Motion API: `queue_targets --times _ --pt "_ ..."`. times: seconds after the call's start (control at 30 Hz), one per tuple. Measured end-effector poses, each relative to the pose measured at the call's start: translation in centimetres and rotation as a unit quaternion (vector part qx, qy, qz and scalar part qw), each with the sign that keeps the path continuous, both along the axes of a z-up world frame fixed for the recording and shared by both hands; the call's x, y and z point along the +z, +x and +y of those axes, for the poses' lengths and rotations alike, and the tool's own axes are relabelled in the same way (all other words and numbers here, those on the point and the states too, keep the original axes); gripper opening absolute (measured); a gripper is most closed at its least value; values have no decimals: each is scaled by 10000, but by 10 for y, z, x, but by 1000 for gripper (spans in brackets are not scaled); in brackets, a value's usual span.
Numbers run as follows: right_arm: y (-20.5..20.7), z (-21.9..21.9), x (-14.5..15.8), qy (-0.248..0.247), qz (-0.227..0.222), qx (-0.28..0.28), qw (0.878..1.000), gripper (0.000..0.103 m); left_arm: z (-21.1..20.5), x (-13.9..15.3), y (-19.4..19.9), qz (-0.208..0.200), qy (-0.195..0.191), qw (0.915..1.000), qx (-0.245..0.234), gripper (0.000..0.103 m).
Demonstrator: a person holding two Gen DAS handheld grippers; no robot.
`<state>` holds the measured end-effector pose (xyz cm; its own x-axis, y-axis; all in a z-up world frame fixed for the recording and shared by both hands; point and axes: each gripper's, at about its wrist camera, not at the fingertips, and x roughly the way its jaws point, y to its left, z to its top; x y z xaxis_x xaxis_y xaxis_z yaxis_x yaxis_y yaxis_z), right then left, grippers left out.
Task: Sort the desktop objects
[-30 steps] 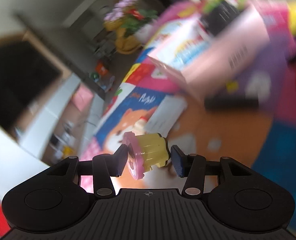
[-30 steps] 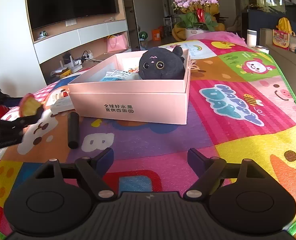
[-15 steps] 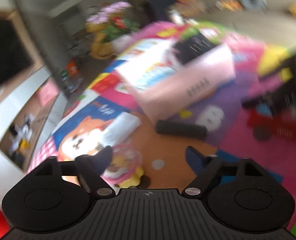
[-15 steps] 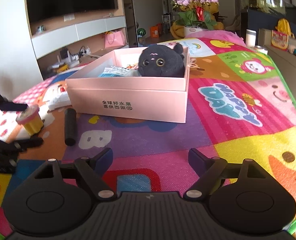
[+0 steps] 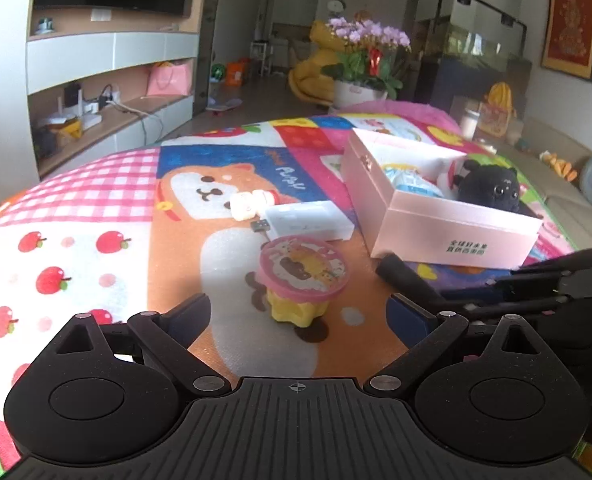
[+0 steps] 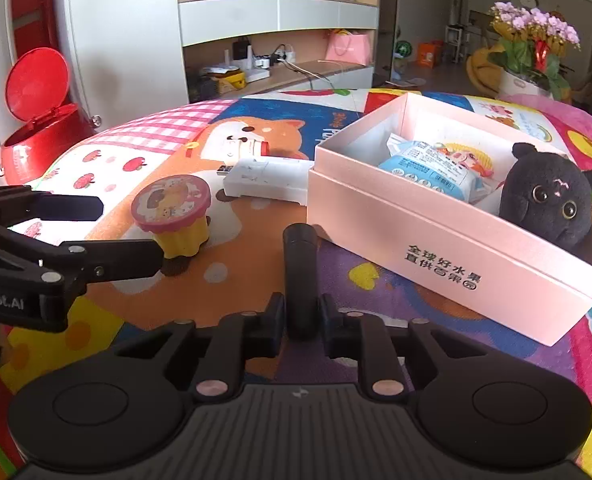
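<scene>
Black stick (image 6: 300, 276) clamped in right claw (image 6: 302, 318), pointing straight ahead toward pink box (image 6: 436, 256).
Left claw (image 5: 298, 316) gapes level, empty, behind upright pudding cup (image 5: 302, 280).

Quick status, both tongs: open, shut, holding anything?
Left tongs: open, empty; yellow cup stands on the mat just ahead.
Right tongs: shut on the black stick.

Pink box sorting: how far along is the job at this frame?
Done: the black cat plush and a blue snack packet lie in the pink box. In hand: the right gripper is shut on the black cylinder. Left: the pudding cup before the open left gripper, and the white case.
</scene>
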<state>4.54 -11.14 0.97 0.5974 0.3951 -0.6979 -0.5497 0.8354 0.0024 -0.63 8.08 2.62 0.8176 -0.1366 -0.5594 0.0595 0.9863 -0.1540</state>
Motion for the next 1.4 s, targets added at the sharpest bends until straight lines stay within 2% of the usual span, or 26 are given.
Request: queue_targets --times 0.1,0.2,0.27,0.3,0.4,0.43,0.47,0.63,0.73,0.83,0.87,0.9,1.03,1.1,1.2,1.3,1.4 --pt "-7 -19 6 -397 -156 87 9991 17 0 -7 3 16 -183 9998 -3 98" --pt "-9 -37 6 -1247 -901 -267 9877 19 -4 -14 5 56 -318 9994 -75 98" --pt "-5 -47 5 -1655 -1296 -745 9748 31 -9 -17 7 77 -337 9993 -139 98" --pt "-4 -52 6 -1677 -1356 -933 9720 34 -10 -17 7 70 -315 9993 -173 99" --pt "-7 -68 12 -1137 -1063 -1311 9791 61 -11 -18 7 49 -340 9992 -200 101" --pt "-9 -70 12 -906 -924 -1403 9816 77 -10 -18 8 63 -364 9991 -188 101" --pt "-10 -70 12 -704 -826 -1498 9827 86 -9 -19 8 72 -388 9991 -166 101" --pt "-2 -55 2 171 -310 -2100 9771 92 -7 -20 7 40 -434 9990 -22 101" --pt "15 -42 -5 488 -62 -2324 9714 92 -7 -20 5 -16 -416 9991 82 101" --pt "27 -29 -11 391 -120 -2459 9684 90 -6 -20 6 20 -401 9991 155 101" --pt "28 -25 -13 266 -223 -2489 9679 80 -6 -21 6 35 -410 9990 169 101" --pt "29 -23 -14 116 -277 -2481 9683 75 -5 -21 7 45 -419 9989 182 101" --pt "18 -31 -9 75 -305 -2319 9722 75 -8 -20 11 95 -330 9993 126 101" --pt "7 -38 -3 53 -345 -2180 9753 75 -13 -16 15 -51 -31 10000 71 101" --pt "-10 -50 4 56 -299 -1960 9801 75 -26 -10 26 -355 769 9964 58 101" --pt "-26 -61 10 25 -257 -1869 9820 75 -33 -11 41 -262 1151 9930 -72 98" --pt "-39 -72 14 34 -140 -1737 9847 75 -37 -15 46 -122 1260 9918 -197 79"
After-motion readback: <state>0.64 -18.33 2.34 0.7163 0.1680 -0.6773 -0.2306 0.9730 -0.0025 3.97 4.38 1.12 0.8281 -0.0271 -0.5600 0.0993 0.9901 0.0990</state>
